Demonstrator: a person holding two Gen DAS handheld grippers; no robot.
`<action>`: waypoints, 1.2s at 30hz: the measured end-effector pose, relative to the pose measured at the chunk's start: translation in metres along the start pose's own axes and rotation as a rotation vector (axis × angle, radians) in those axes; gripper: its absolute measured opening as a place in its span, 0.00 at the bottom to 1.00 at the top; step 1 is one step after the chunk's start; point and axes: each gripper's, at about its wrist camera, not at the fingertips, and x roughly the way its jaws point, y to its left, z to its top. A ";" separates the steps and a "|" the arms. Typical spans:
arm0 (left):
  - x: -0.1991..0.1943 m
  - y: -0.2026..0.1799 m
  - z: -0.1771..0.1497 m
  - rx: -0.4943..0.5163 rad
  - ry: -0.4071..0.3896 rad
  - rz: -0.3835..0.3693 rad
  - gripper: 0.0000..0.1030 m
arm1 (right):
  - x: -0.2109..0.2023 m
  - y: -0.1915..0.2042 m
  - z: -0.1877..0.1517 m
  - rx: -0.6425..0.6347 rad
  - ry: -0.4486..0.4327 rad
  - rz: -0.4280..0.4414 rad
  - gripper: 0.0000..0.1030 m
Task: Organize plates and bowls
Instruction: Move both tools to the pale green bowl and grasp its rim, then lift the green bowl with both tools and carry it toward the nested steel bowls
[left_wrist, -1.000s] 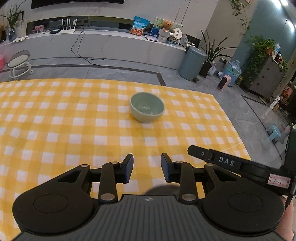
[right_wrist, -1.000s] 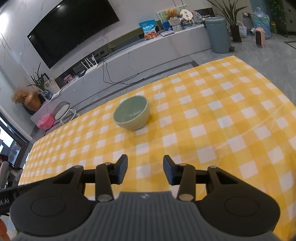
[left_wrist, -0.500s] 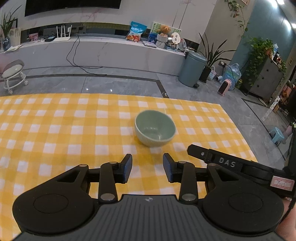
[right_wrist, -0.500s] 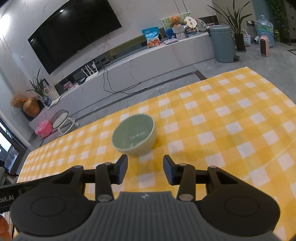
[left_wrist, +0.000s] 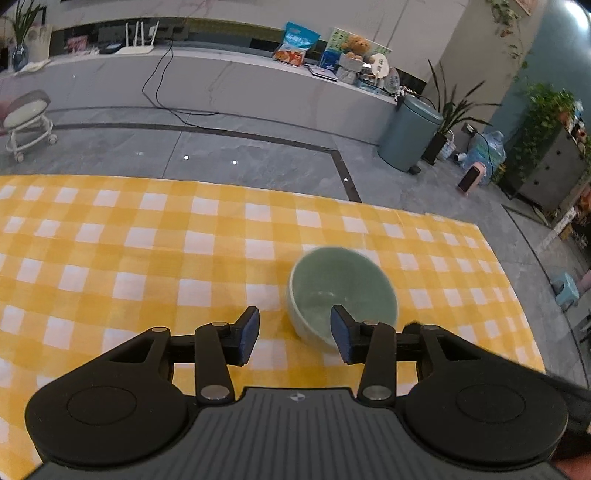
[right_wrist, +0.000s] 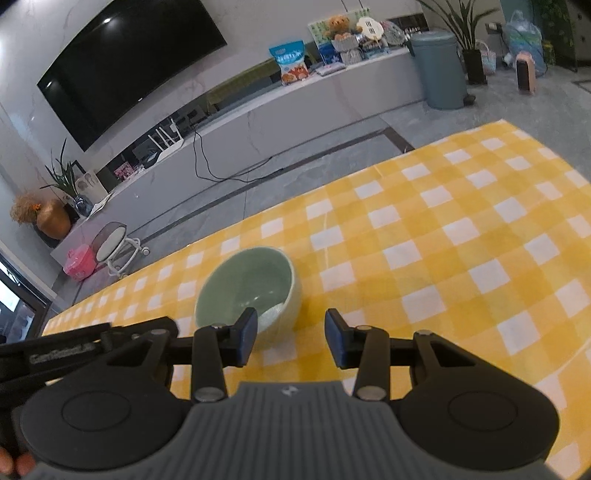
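1. My left gripper (left_wrist: 294, 334) has its jaws spread, just been opening wider, nothing pinched; its right finger (left_wrist: 341, 334) overlaps the bowl's near rim in view; contact unclear.
2. My right gripper (right_wrist: 290, 339) is spread, nothing between the jaws; the bowl sits just beyond its left finger (right_wrist: 246, 334).
3. Green bowl (left_wrist: 345, 291) stands upright, empty, on the yellow checked counter (left_wrist: 147, 258), near its far edge.
4. Beyond: grey floor (left_wrist: 221, 155), blue-grey bin (left_wrist: 408, 136).

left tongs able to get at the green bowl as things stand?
Probably yes. The left tongs, whose jaws have just been opening, stand open at the green bowl, near rim between the pads, nothing else on the yellow checked cloth blocking.
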 end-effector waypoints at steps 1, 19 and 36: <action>0.004 0.001 0.002 -0.009 0.001 -0.001 0.50 | 0.003 -0.001 0.002 0.007 0.008 0.003 0.40; 0.048 -0.005 -0.002 0.043 0.042 0.015 0.23 | 0.043 -0.003 0.005 0.079 0.063 0.017 0.22; 0.042 -0.032 -0.004 0.156 0.039 0.118 0.11 | 0.045 -0.009 -0.002 0.122 0.068 -0.011 0.09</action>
